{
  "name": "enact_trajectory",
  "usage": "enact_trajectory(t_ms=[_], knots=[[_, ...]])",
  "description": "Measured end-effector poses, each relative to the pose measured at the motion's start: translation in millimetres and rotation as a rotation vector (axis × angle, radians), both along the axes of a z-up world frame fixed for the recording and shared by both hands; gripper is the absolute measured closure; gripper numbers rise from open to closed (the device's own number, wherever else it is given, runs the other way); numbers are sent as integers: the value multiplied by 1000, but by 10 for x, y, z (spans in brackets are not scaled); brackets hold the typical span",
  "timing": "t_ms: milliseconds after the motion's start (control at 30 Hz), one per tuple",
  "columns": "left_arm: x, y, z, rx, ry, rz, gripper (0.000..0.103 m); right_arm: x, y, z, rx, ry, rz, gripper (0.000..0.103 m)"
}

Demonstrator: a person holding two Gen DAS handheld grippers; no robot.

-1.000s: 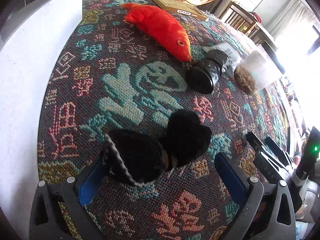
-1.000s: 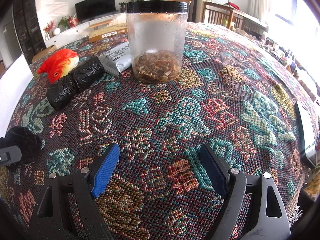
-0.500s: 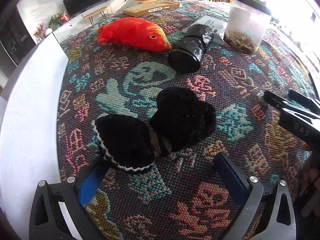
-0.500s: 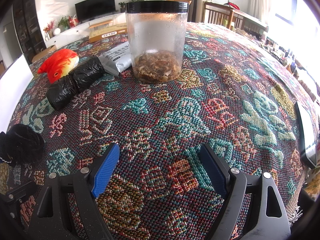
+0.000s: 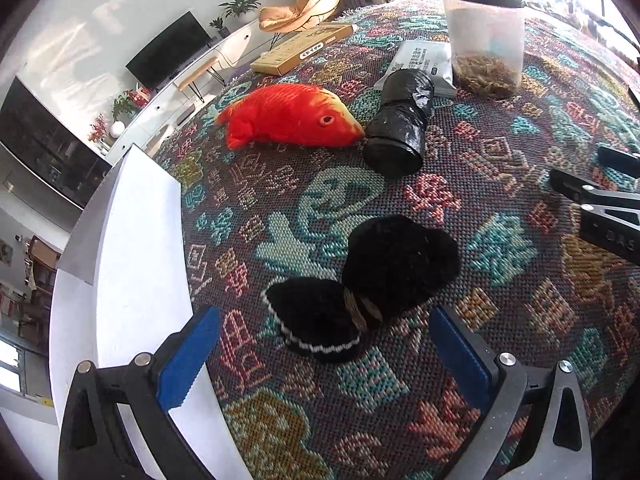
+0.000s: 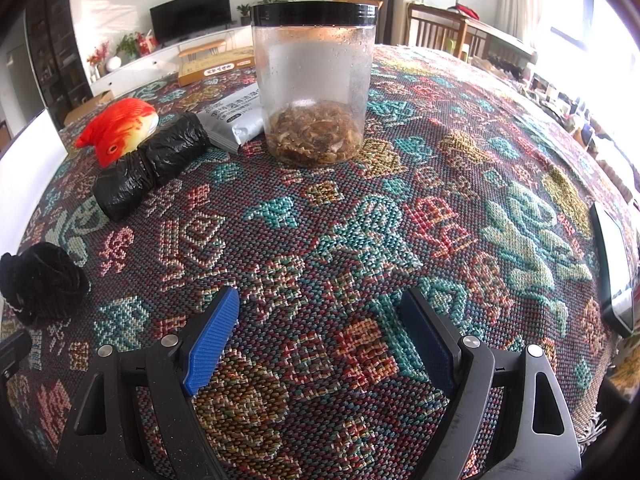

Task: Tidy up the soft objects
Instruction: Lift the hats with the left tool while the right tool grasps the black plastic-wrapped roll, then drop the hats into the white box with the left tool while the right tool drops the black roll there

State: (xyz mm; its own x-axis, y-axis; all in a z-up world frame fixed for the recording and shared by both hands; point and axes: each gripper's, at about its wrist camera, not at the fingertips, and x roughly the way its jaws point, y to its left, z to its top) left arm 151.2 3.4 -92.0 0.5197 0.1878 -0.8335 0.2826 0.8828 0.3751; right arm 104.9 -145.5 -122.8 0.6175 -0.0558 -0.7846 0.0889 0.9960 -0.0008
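the left gripper (image 5: 324,352) hovers with its blue-padded fingers (image 5: 188,356) spread wide and empty, just short of a black fuzzy soft toy (image 5: 360,284) that lies on the patterned woven surface (image 5: 500,160) close to a white board (image 5: 132,264). farther off, a red plush fish (image 5: 292,116) lies with its nose touching a black plastic bag roll (image 5: 400,136), which rests against a grey foil pouch (image 5: 420,64) beside a clear jar with a black lid (image 5: 484,36). the right gripper (image 6: 320,328) is likewise released, fingers (image 6: 212,332) apart over bare cloth, holding nothing, the jar ahead, a phone (image 6: 614,272) at the right
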Motion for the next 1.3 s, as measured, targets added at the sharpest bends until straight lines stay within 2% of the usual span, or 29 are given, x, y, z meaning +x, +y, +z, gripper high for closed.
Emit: enact_trajectory(t_ms=[33, 67, 100, 133, 167, 200, 233, 300, 367, 433, 500, 600, 633, 700, 833, 933, 1033, 1133, 1200, 1233, 1267, 1300], knots=[[117, 8, -109, 20, 21, 13, 0, 3, 1, 4, 2, 0, 1, 17], [178, 16, -151, 1, 17, 15, 2, 4, 1, 8, 6, 0, 3, 17], [203, 60, -103, -59, -10, 19, 6, 3, -2, 14, 13, 1, 6, 17], [243, 114, -95, -110, 19, 41, 33, 0, -14, 23, 32, 0, 15, 17], [269, 195, -64, -202, 54, 66, 57, -8, -40, 43, 71, -7, 33, 17], [269, 281, -11, -273, 56, 104, 59, -14, -48, 74, 131, -21, 63, 17], [246, 352, 42, -298, 34, 139, 66, -25, -85, 93, 205, -32, 101, 17], [147, 501, 128, -373, 5, 196, 67, 64, 13, 147, 310, -26, 171, 17], [-21, 654, 162, -479, 0, 261, 67, 272, 249, 225, 353, -10, 228, 18], [-195, 749, 165, -524, -9, 307, 67, 575, 483, 294, 407, 4, 254, 19], [-355, 822, 182, -559, -14, 332, 67, 902, 723, 296, 395, 26, 244, 20], [-563, 895, 242, -613, -11, 342, 67, 1272, 902, 106, 373, 118, 204, 22], [-623, 914, 291, -625, -16, 339, 67, 1275, 903, 125, 344, 86, 201, 37], [-739, 949, 408, -663, -30, 329, 67, 1246, 893, 143, 355, 111, 257, 50], [-898, 966, 666, -747, -59, 297, 67, 827, 653, 320, 320, 68, 291, 57], [-1016, 1165, 934, -802, -110, 289, 67, 508, 640, 657, 344, 14, 367, 57], [-1103, 1592, 1163, -798, -176, 352, 67, 265, 1043, 1153, 379, -43, 523, 57], [-1280, 2122, 1293, -714, -249, 464, 67, 17, 1705, 1584, 416, -77, 720, 57], [-1408, 2457, 1301, -641, -278, 549, 66, -124, 2180, 1738, 413, -92, 824, 57], [-1467, 2591, 1282, -595, -289, 596, 63, -170, 2406, 1771, 394, -104, 857, 56], [-1515, 2713, 1243, -549, -300, 645, 48, -209, 2621, 1759, 378, -112, 887, 54], [-1562, 2822, 1200, -524, -300, 688, 35, -205, 2806, 1733, 379, -103, 910, 46]])
